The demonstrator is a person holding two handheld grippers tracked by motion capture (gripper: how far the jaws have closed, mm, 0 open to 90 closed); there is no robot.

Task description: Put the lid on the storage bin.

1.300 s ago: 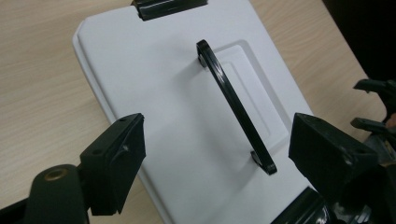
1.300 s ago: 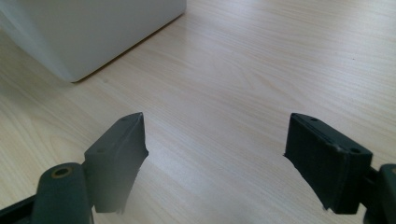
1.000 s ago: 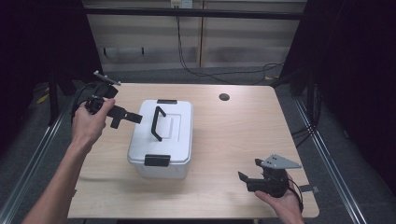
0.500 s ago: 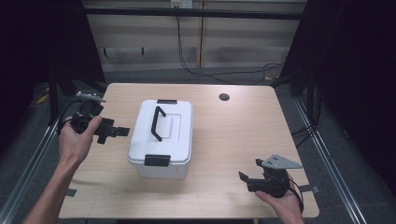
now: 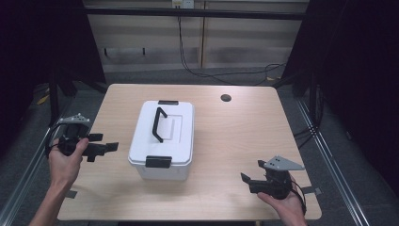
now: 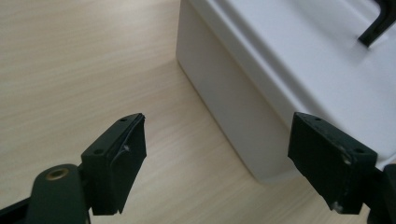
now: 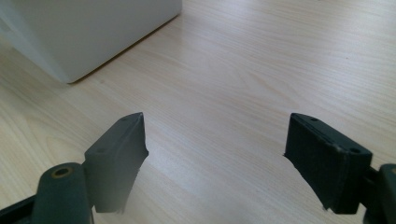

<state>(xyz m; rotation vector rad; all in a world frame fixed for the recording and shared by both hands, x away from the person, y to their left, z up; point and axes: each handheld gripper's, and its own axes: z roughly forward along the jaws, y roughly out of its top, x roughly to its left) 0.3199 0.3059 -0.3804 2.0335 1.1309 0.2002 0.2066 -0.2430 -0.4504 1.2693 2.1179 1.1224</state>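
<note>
Pulled back left from the white box (image 5: 162, 136), left tool (image 5: 106, 148) wide, empty; right tool (image 5: 251, 175) wide, idle on bench (image 5: 235, 132). Lid closed.

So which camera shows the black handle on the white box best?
The high view: the whole handle lies across the lid of the box, between the two black latches. The left gripper view catches just one end of it. The right gripper view has a bottom corner of the box, no handle.

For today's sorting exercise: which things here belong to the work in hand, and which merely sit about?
In the work:
white plastic lidded box, black carry handle
left gripper, open
right gripper, open

Sitting about:
round dark hole in the wooden table
</note>
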